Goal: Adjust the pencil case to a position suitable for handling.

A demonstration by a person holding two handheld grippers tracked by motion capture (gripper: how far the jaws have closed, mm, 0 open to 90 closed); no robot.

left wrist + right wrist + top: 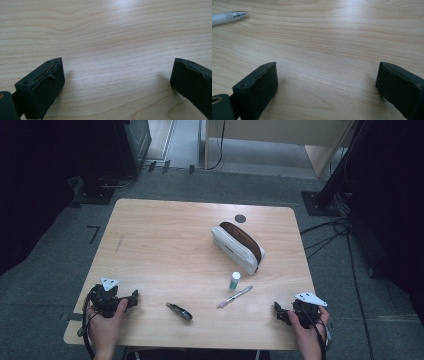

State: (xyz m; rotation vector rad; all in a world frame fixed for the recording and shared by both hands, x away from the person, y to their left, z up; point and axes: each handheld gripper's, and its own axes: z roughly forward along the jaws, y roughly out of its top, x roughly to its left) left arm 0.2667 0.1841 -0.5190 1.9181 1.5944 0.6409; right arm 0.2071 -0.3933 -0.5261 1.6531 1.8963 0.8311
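A white pencil case (237,247) with a brown open top lies right of the middle of the wooden table (165,245). In front of it stand a small white and green tube (234,280), a light pen (235,297) and a dark pen-like object (179,311). My left gripper (133,298) rests low over the near left corner, held by a hand, jaws wide apart over bare wood (112,50). My right gripper (278,312) sits at the near right edge, jaws also wide apart with nothing between them. The pen's tip (229,17) appears at the upper left of the right gripper view.
A dark round mark (240,218) sits near the table's far edge. Beyond the table are grey carpet, dark stands at left (95,190) and right (325,195), and cables (330,232) on the floor to the right.
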